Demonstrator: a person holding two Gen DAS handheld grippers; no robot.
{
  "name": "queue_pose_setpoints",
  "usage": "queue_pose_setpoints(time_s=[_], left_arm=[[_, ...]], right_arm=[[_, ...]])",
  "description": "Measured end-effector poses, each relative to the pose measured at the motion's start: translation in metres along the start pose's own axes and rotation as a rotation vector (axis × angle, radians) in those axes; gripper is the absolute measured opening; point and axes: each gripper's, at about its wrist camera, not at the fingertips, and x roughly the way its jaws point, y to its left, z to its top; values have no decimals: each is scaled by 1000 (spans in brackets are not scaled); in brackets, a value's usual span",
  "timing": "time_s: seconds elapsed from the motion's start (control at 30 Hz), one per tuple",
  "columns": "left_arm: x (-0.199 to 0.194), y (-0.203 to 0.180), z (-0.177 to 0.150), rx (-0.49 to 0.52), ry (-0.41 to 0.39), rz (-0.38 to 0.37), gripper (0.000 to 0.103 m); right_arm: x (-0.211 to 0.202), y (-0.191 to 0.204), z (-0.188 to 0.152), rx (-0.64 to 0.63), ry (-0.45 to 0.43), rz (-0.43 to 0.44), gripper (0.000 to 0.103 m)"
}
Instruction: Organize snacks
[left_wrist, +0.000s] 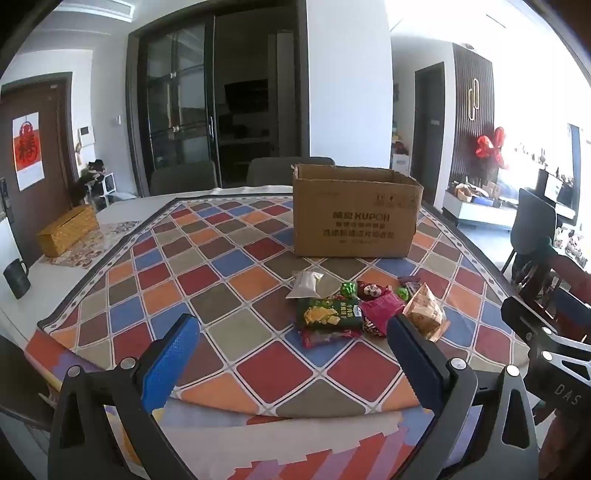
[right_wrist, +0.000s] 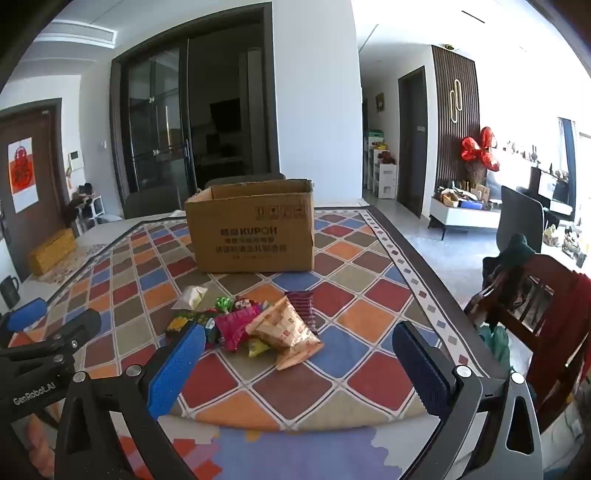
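Note:
A pile of snack packets lies on the chequered tablecloth (left_wrist: 236, 258): a green packet (left_wrist: 328, 314), a pink packet (left_wrist: 380, 308), a tan packet (left_wrist: 424, 312) and a clear bag (left_wrist: 306, 283). An open cardboard box (left_wrist: 354, 218) stands behind them. In the right wrist view the tan packet (right_wrist: 284, 328), the pink packet (right_wrist: 236, 325) and the box (right_wrist: 255, 229) show too. My left gripper (left_wrist: 291, 328) is open and empty, short of the pile. My right gripper (right_wrist: 299, 343) is open and empty, near the tan packet.
A woven yellow box (left_wrist: 68, 230) and a black mug (left_wrist: 16, 277) sit at the table's left edge. Grey chairs (left_wrist: 183, 177) stand behind the table. A wooden chair (right_wrist: 535, 295) with red cloth stands at the right.

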Motion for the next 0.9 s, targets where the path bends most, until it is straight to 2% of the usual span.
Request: queue_pose_setpoints(time_s=[0.9], left_arm=[[-4,1,1,-6,5,-5,103]], right_arm=[[-2,2,0,-7,-7,1,103]])
